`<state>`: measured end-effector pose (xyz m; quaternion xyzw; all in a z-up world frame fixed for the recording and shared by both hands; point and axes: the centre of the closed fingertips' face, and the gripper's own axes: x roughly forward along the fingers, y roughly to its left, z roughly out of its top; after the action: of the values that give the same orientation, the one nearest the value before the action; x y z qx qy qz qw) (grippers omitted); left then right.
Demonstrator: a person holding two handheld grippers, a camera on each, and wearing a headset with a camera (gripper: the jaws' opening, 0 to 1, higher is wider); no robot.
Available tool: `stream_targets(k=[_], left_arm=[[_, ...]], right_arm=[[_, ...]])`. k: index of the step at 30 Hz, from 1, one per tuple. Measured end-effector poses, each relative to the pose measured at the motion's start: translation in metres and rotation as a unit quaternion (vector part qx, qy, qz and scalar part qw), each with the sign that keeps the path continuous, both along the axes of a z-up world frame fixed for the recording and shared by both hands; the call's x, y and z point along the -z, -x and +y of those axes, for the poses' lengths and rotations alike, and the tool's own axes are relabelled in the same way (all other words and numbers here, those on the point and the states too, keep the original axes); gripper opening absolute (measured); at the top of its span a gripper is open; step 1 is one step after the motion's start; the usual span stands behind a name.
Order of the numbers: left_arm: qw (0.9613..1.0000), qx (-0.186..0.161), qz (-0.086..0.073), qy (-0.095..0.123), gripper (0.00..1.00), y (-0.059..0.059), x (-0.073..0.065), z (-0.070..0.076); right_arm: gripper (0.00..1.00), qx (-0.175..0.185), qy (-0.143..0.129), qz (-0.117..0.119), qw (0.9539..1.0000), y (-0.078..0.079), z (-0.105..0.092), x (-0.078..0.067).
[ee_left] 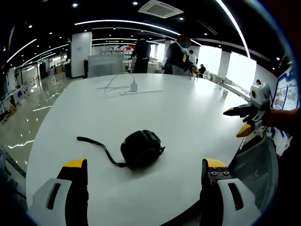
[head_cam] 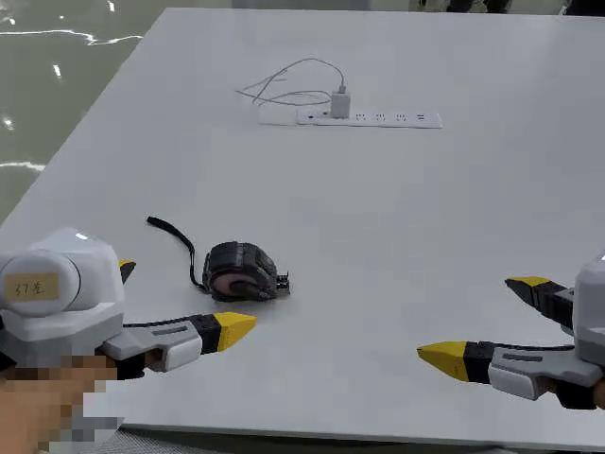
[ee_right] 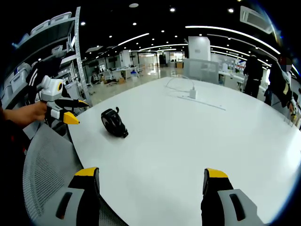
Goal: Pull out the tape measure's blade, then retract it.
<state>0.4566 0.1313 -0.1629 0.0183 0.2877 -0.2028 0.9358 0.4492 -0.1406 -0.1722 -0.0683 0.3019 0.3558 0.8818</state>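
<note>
The left tongs (head_cam: 189, 295) are held wide open with nothing between the jaws, low over the near edge of the tabletop (head_cam: 397, 218). In the left gripper view the left tongs (ee_left: 145, 163) show both yellow tips spread apart. The right tongs (head_cam: 466, 317) are likewise spread wide and empty, well apart from the left tongs, and level with them along the same edge. The same open gape is seen in the right gripper view (ee_right: 151, 172).

The tape measure (head_cam: 241, 271) lies on the tabletop just ahead of the left tongs, untouched by either jaw. It is centred between those jaws in the left gripper view (ee_left: 141, 148). Its blade tip (head_cam: 283, 280) sits at the case mouth, on the side turned toward the right tongs. A black strap (head_cam: 175, 236) trails from the case away from the right tongs.

From the right tongs the tape measure (ee_right: 113, 122) is seen ahead and off toward the left tongs (ee_right: 79, 112) (a hand grips these).

Far beyond both tongs a white power strip (head_cam: 378, 118) lies flat, with a charger (head_cam: 340, 99) plugged in and its cable (head_cam: 284, 85) looped beside it.
</note>
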Motion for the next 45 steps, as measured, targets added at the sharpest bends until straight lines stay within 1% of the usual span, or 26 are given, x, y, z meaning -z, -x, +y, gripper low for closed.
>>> stream_targets(k=[30,39,45], left_arm=[[1.0000,-0.003,0.008,-0.001,0.99,0.0005,0.0049,0.0007],[1.0000,0.000,0.008,-0.003,0.99,0.0007,0.0046,0.0008],[1.0000,0.003,0.007,-0.003,0.99,-0.0012,0.0030,0.0009]], right_arm=[[0.89,-0.008,0.002,0.005,1.0000,0.0014,0.0048,0.0043],[0.89,-0.006,0.003,0.007,1.0000,0.0024,0.0032,0.0061],[0.89,-0.004,0.002,0.006,1.0000,0.0015,0.0036,0.0054]])
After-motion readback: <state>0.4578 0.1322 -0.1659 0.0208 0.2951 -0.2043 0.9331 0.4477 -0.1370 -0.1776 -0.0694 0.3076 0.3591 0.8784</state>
